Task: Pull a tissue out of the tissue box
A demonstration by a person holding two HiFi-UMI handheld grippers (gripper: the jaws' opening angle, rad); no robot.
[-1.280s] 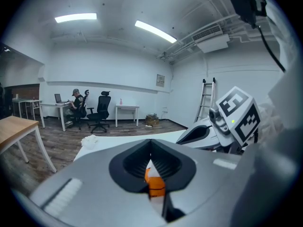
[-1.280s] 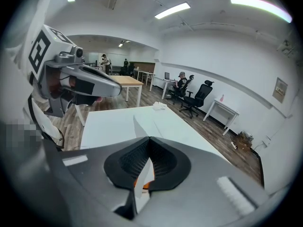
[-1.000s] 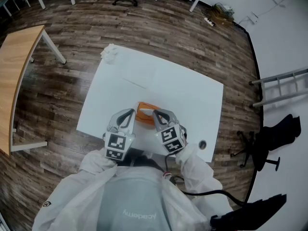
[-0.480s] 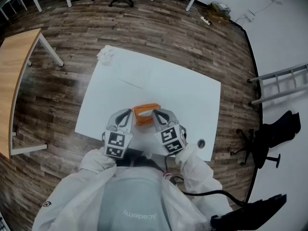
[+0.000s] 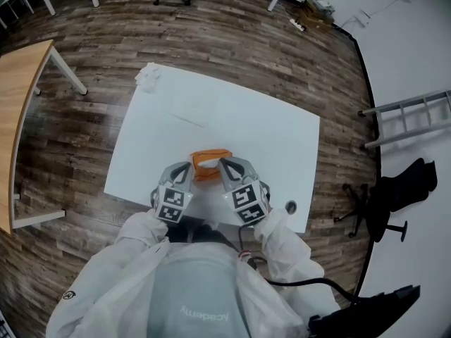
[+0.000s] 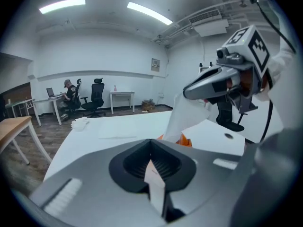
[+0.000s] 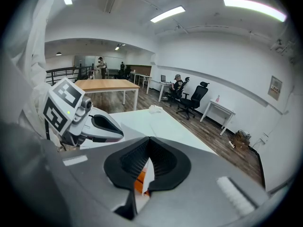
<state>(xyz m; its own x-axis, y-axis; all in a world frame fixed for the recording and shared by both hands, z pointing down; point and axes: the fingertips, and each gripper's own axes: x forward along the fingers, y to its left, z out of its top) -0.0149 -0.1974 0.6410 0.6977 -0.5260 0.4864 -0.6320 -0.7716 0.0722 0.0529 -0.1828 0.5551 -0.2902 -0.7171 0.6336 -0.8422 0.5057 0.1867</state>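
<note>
An orange tissue box (image 5: 204, 173) stands near the front edge of the white table (image 5: 268, 132). My right gripper (image 5: 224, 163) hovers over the box, shut on a white tissue (image 6: 182, 117) that rises out of its slot. The left gripper view shows that sheet stretched between the right gripper (image 6: 187, 92) and the box (image 6: 184, 141). In the right gripper view the tissue (image 7: 150, 174) and the orange box (image 7: 139, 183) show through my shut right gripper (image 7: 149, 148). My left gripper (image 5: 186, 167) is low beside the box's left side, shut and empty (image 6: 151, 148) (image 7: 120, 135).
A crumpled tissue (image 5: 148, 76) lies at the table's far left corner. A round cable hole (image 5: 291, 207) sits near the front right corner. A wooden table (image 5: 21, 97) stands to the left, a ladder (image 5: 405, 118) and a black chair (image 5: 384, 203) to the right.
My left gripper has sunk toward the table beside the box. My right gripper has stayed over the box with the tissue in it.
</note>
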